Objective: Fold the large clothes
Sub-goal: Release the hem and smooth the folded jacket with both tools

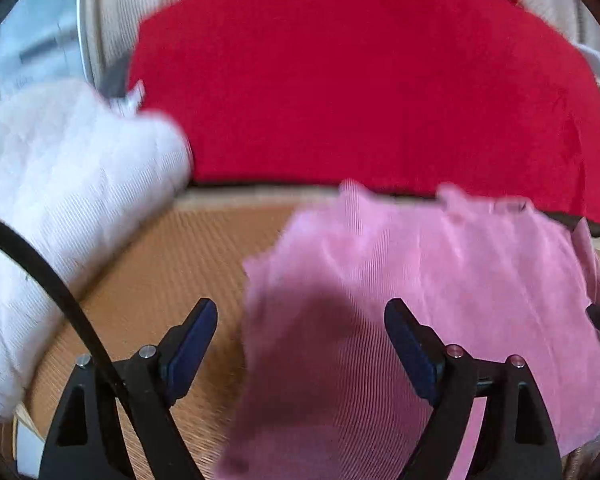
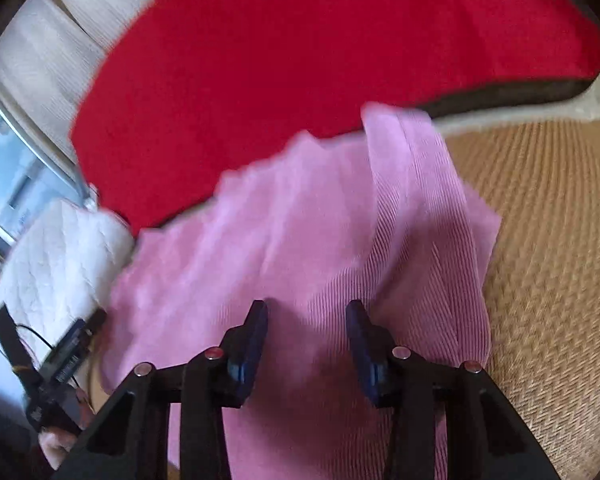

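I see the pink ribbed knit garment (image 1: 440,300) lying on the woven tan mat (image 1: 172,280), and it touches the front edge of the big red cushion (image 1: 360,80) behind it. On my left side a white quilted bundle (image 1: 60,200) stands just beside the red cushion and takes the left part of the mat; a black cable (image 1: 40,268) crosses in front of it. The left gripper (image 1: 300,344) hangs over the left edge of the pink garment, its jaws spread wide and holding nothing. From the right wrist view, the right gripper (image 2: 307,344) is above the middle of the same pink garment (image 2: 300,240), jaws also apart and not clamping the cloth, though I cannot tell if they touch it. A fold runs up the garment's right part. To the right of it the mat (image 2: 552,260) is bare, so there is room on that side. Behind the white bundle (image 2: 60,260) I see a window (image 2: 8,168). Both views are blurred.
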`<action>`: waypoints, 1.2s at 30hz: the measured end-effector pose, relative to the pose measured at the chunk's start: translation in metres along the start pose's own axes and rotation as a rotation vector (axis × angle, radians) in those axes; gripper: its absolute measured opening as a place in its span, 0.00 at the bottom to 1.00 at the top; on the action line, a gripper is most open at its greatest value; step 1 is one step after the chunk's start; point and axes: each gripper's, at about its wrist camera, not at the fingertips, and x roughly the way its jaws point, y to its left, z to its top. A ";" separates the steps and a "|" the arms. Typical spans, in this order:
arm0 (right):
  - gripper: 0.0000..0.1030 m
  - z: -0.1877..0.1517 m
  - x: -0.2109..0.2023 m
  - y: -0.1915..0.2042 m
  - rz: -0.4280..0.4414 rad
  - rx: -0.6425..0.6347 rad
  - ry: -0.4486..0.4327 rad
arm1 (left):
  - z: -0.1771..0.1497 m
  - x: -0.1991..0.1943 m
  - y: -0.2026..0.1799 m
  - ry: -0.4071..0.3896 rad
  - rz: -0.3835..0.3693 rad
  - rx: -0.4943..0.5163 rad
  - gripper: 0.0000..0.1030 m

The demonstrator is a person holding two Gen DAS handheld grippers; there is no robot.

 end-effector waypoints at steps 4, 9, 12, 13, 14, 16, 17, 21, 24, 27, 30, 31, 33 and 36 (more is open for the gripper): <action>0.44 0.000 -0.017 -0.005 0.041 0.017 -0.029 | -0.006 0.032 0.005 0.138 -0.022 -0.055 0.85; 0.44 -0.001 -0.046 0.003 0.098 -0.049 -0.094 | 0.000 0.021 0.014 0.082 0.005 -0.073 0.85; 0.44 -0.003 -0.049 0.007 0.136 -0.063 -0.082 | 0.002 0.011 0.025 0.025 0.037 -0.095 0.85; 0.44 -0.004 -0.046 0.007 0.138 -0.060 -0.074 | 0.003 0.009 0.029 0.011 0.047 -0.097 0.85; 0.44 -0.005 -0.043 0.010 0.136 -0.059 -0.060 | 0.004 0.007 0.033 0.001 0.061 -0.102 0.85; 0.44 -0.009 -0.031 0.012 0.118 -0.057 -0.008 | 0.003 0.006 0.046 0.001 0.074 -0.133 0.85; 0.44 -0.010 -0.027 0.013 0.094 -0.066 0.005 | 0.003 0.007 0.051 0.005 0.068 -0.151 0.85; 0.44 -0.014 -0.027 0.019 0.044 -0.112 -0.009 | -0.002 0.005 0.071 0.027 0.016 -0.223 0.85; 0.46 -0.015 -0.034 0.021 0.058 -0.106 -0.040 | -0.005 -0.002 0.074 0.010 0.005 -0.218 0.85; 0.46 -0.015 -0.038 0.031 0.104 -0.129 -0.074 | -0.008 -0.012 0.075 -0.017 0.011 -0.189 0.85; 0.46 -0.019 -0.042 0.046 0.152 -0.173 -0.115 | -0.014 -0.018 0.081 -0.018 0.006 -0.188 0.85; 0.46 -0.020 -0.042 0.052 0.162 -0.188 -0.122 | -0.017 -0.019 0.085 -0.014 -0.002 -0.198 0.85; 0.46 -0.022 -0.035 0.059 0.163 -0.202 -0.109 | -0.024 -0.022 0.090 -0.005 -0.020 -0.223 0.85; 0.46 -0.026 -0.015 0.061 0.132 -0.197 -0.040 | -0.037 -0.024 0.096 0.014 -0.051 -0.266 0.85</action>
